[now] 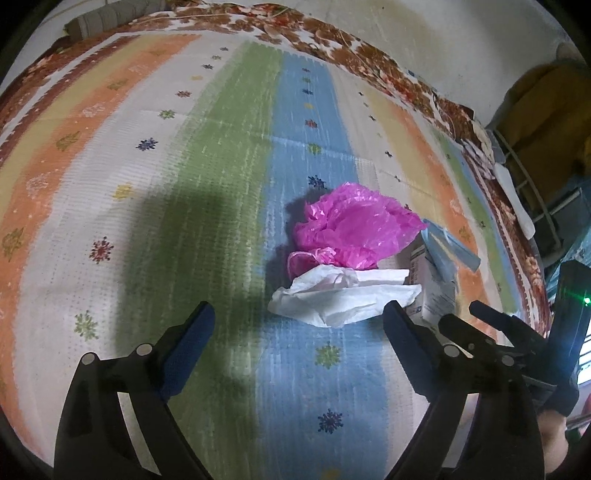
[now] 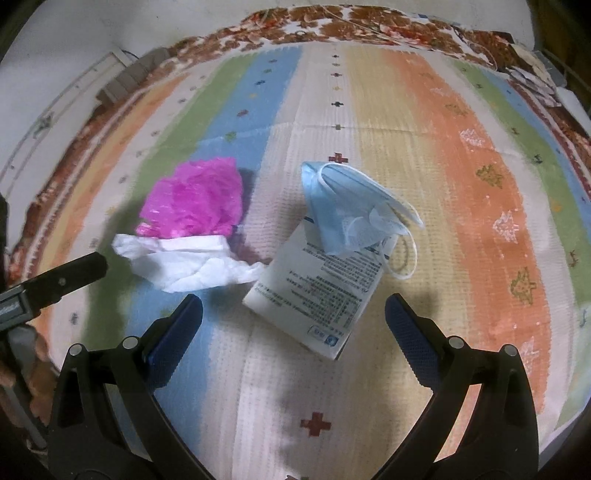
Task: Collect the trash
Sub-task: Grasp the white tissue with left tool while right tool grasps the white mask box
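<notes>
A crumpled pink plastic bag point(image 1: 354, 225) point(image 2: 194, 201) lies on the striped mat, with a crumpled white tissue point(image 1: 340, 299) point(image 2: 184, 262) against its near side. Right of them sits a white printed box point(image 2: 317, 295) point(image 1: 432, 284) with a blue face mask point(image 2: 354, 206) point(image 1: 448, 247) draped over its far end. My left gripper point(image 1: 299, 314) is open, just short of the tissue, nothing between its fingers. My right gripper point(image 2: 293, 306) is open above the near end of the box, not touching it. The right gripper's black frame point(image 1: 498, 328) shows at the right in the left wrist view.
The striped mat point(image 2: 480, 184) covers a floral blanket point(image 1: 369, 55) on a bed by a pale wall. A grey rolled cloth point(image 1: 110, 16) lies at the far corner. A metal rack with yellow fabric point(image 1: 535, 110) stands beyond the right edge.
</notes>
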Tool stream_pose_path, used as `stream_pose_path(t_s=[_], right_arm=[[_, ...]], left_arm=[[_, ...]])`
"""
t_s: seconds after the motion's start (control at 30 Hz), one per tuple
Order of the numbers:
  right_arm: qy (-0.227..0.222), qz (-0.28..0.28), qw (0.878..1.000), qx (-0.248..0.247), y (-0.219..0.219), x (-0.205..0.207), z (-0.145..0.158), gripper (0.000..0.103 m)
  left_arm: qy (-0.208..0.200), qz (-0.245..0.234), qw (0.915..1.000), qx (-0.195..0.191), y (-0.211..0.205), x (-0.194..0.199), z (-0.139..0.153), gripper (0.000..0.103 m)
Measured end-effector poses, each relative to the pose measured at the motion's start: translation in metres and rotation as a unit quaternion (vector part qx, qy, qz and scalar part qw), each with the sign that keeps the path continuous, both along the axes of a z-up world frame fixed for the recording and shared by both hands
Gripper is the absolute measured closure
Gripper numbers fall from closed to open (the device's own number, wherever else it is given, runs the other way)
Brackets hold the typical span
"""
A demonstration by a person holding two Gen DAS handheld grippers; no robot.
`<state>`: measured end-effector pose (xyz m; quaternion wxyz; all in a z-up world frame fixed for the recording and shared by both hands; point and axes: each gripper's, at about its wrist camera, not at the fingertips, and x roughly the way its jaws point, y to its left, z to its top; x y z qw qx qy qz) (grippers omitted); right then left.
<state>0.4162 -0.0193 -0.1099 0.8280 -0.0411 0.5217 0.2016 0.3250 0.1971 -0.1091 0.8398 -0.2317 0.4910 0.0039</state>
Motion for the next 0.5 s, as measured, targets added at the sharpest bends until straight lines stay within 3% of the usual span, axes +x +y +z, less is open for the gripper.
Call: stream_pose_path(t_s=[0.17, 0.3, 0.5], right_arm=[[0.006, -0.009, 1.000, -0.026, 0.008, 0.009, -0.013, 0.009], [0.018, -0.021, 0.999, -0.032, 0.010, 0.017, -0.022, 0.011], [0.022, -0.022, 0.998, -0.047, 0.012, 0.021, -0.028, 0.017]], left_arm=[[-0.010, 0.041, 0.9988, -0.025, 0.013, 0.002, -0.003, 0.018], [-0.003, 0.025, 0.9996, -0.012, 0.008, 0.008, -0.009, 0.019], [0.004, 0.008, 0.9993, -0.037, 0.002, 0.020, -0.023, 0.023]])
